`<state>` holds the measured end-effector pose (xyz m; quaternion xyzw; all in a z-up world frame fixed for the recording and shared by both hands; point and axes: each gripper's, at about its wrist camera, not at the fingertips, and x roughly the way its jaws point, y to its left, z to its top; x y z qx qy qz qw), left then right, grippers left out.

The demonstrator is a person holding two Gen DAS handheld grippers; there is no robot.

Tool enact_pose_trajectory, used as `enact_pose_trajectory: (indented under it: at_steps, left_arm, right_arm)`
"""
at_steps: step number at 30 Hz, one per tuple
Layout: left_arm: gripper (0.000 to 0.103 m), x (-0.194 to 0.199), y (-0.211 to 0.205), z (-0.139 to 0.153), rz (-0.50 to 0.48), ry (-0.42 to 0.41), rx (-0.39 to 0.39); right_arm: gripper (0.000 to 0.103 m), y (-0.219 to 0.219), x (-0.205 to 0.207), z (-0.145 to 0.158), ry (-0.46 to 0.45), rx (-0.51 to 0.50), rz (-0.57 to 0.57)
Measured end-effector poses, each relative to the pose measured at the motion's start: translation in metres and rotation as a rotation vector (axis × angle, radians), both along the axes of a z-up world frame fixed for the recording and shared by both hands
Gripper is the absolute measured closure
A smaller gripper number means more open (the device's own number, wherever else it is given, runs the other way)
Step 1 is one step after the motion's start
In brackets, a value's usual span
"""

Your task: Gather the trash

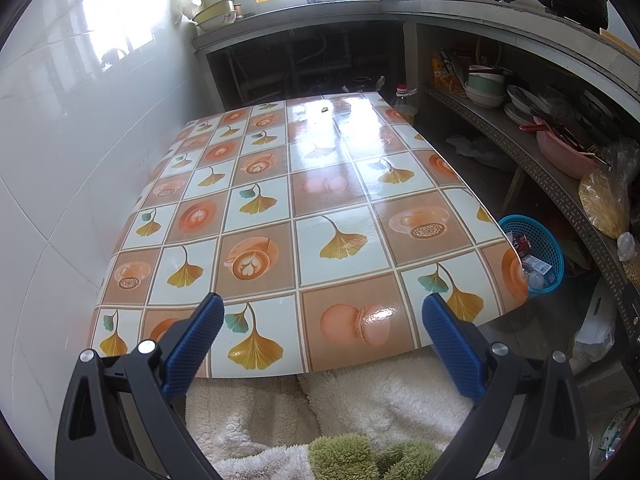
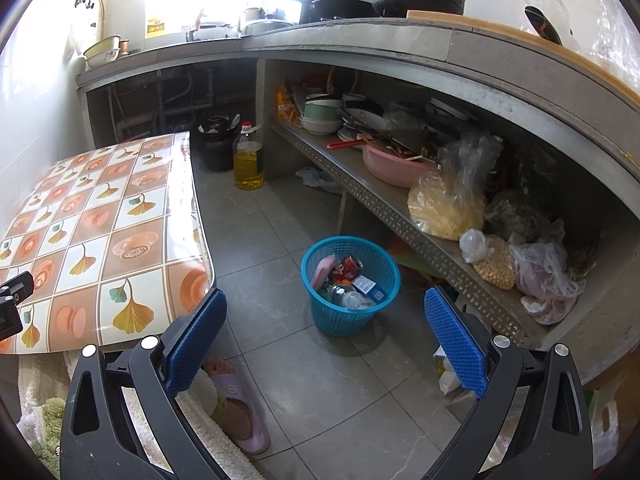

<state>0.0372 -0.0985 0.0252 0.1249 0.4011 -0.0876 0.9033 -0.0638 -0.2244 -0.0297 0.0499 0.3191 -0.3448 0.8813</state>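
A kitchen fills both views, with a long concrete counter (image 2: 360, 36) along the far wall and a perforated metal shelf (image 2: 392, 204) beneath it, crowded with bowls, a pink basin (image 2: 394, 168) and bags of dry food. In front stands the table (image 1: 280, 208), covered in a glossy cloth of ginkgo leaves and coffee cups. Its top is almost bare; only a small dark speck (image 1: 325, 110) lies near the far edge, too small to identify, though it may be a last scrap.

The trash itself sits in the blue basket (image 2: 352, 284) on the grey tiled floor, just beside the table's right corner and near the shelf. That spot looks chosen for easy dropping from the table edge. Inside it lie a red can (image 2: 349, 267), a pink flat item, a small blue-and-white box and a clear plastic bottle. Judging by that, the collecting is largely done.

The left tongs (image 1: 322, 334) hang over the near table edge, spread wide with nothing between the blue pads. The right tongs (image 2: 326, 334) are spread just as wide and carry nothing, aimed down at the floor toward the basket.

The left view shows the whole tabletop and only a slice of the basket behind the table corner. The right view alone shows the basket's contents, an oil bottle (image 2: 249, 164) beside a dark jar on the floor, and the person's foot in a lilac slipper (image 2: 240, 408).
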Motion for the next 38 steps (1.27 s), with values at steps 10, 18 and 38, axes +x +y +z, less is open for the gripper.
enact_pose_trajectory:
  at_steps: [10,18,38]
  left_arm:
    - [0.006,-0.0002,-0.0002,0.0000,0.000,0.000,-0.001]
    - [0.006,-0.0002,-0.0004,0.0005,0.000,-0.001,-0.001]
    - [0.006,-0.0008,-0.0009,0.0004,0.001,0.000,-0.002]
  right_arm:
    - [0.008,0.0003,0.0003,0.0008,-0.003,0.001,0.000]
    - [0.008,-0.0002,0.0024,0.0030,-0.005,0.002,-0.001]
    - [0.008,-0.0010,0.0016,0.0024,-0.005,0.002,0.000]
